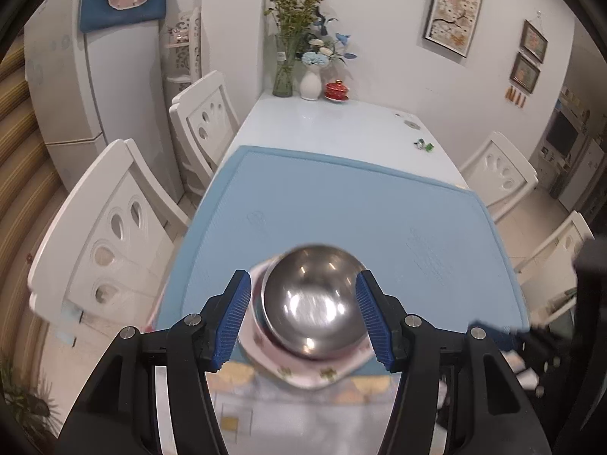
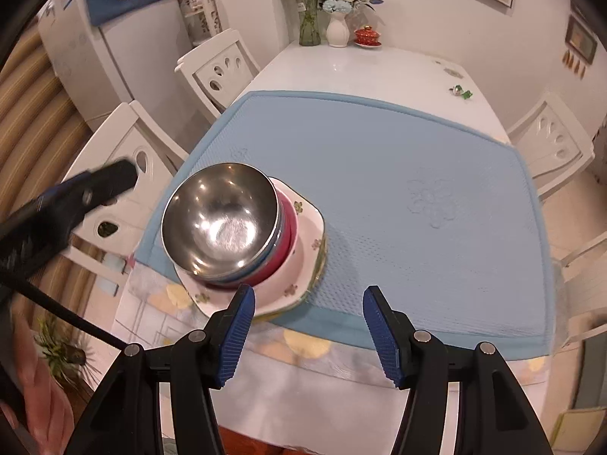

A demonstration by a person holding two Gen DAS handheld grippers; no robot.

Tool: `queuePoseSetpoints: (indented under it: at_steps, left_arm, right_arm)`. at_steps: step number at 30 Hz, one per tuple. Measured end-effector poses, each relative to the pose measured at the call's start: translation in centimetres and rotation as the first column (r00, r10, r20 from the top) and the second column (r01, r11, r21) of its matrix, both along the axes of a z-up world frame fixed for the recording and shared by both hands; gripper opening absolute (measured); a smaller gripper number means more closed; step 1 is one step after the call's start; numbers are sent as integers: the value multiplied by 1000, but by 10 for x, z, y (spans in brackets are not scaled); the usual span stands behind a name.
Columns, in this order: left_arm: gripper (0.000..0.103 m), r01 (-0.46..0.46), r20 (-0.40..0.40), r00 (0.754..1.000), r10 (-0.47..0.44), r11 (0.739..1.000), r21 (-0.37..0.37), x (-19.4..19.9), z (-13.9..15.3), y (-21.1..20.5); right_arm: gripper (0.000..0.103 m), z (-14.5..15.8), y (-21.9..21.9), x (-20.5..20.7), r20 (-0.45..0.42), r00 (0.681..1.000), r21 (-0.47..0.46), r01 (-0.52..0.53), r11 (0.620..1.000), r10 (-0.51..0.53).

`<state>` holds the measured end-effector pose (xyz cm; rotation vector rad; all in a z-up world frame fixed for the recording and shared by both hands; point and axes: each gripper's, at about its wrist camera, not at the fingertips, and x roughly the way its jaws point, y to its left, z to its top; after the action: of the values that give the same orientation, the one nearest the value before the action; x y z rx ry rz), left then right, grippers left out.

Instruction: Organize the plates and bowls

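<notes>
A steel bowl (image 1: 313, 303) (image 2: 222, 220) sits on top of a stack: a blue bowl and a red bowl (image 2: 286, 239) nest under it, on a white floral plate (image 2: 303, 265) (image 1: 303, 371) at the near left corner of the blue mat (image 2: 398, 189) (image 1: 341, 197). My left gripper (image 1: 303, 318) is open above the stack, its blue pads (image 1: 235, 318) on either side of the steel bowl and apart from it. My right gripper (image 2: 308, 333) is open and empty, just in front of the plate. The left gripper's body (image 2: 76, 197) shows at the left of the right wrist view.
White chairs (image 1: 114, 227) (image 1: 504, 174) stand on both sides of the table (image 1: 341, 121). Two vases with flowers (image 1: 296, 57) and a red lidded cup (image 1: 336, 89) stand at the far end. A small green item (image 1: 425, 146) lies at the right edge. A fridge (image 1: 95, 76) is at the left.
</notes>
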<state>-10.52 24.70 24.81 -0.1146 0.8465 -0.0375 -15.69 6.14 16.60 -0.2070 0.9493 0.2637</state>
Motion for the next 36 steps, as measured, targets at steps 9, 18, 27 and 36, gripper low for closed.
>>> queuePoseSetpoints:
  at_steps: [9,18,27,36]
  left_arm:
    - [55,-83,-6,997,83,997,-7,-54,6,6]
    - [59,-84,23,996,84,996,3,-55,7,3]
    - [59,-19,-10,1000,20,997,78,-9,-5,1]
    - [59,1,-26,1000,2,997,83,15,-13,20]
  right_arm:
    - [58,3,1,-46,-13,1000,22,-14,1000,14]
    - [58,4,-2,-46,18,999,76,35,997,-37]
    - [58,0,6,-9,0,996,74,91,993,-91]
    - [58,-4,26,12,-14,996,34,93,995,-92]
